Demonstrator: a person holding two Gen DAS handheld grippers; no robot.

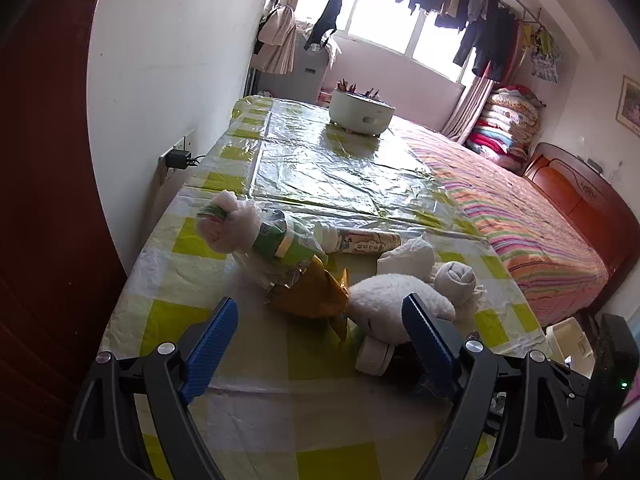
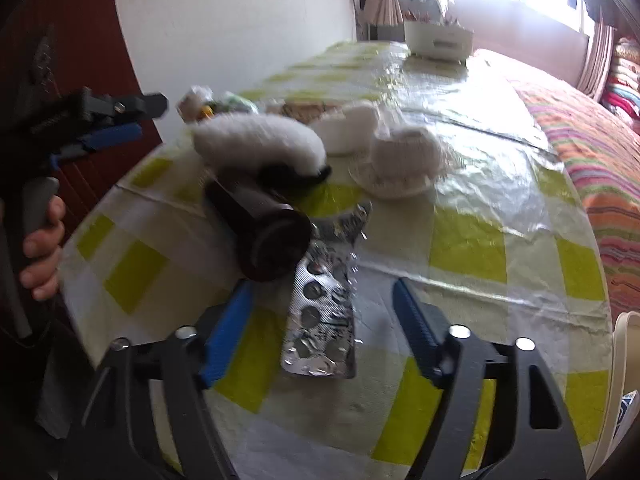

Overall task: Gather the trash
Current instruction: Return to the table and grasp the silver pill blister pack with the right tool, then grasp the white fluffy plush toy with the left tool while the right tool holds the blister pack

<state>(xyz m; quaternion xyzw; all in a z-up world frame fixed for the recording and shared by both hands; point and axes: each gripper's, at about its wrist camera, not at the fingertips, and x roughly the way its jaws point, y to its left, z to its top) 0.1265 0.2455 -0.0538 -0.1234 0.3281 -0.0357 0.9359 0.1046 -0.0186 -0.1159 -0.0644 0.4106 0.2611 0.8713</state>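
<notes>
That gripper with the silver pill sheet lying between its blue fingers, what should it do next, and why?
Probably ease down a little and close. In the right wrist view the empty blister pack lies flat on the table between the right gripper's open fingers, which are not touching it yet. It looks like trash, and the dark bottle sits close beside it, so a careful squeeze seems wise.

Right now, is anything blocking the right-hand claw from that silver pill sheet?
Nothing visible does. The foil blister pack lies flat on the checked tablecloth, already between the right gripper's open fingers. The dark bottle lies just beyond its far-left corner, close to the left finger.
</notes>
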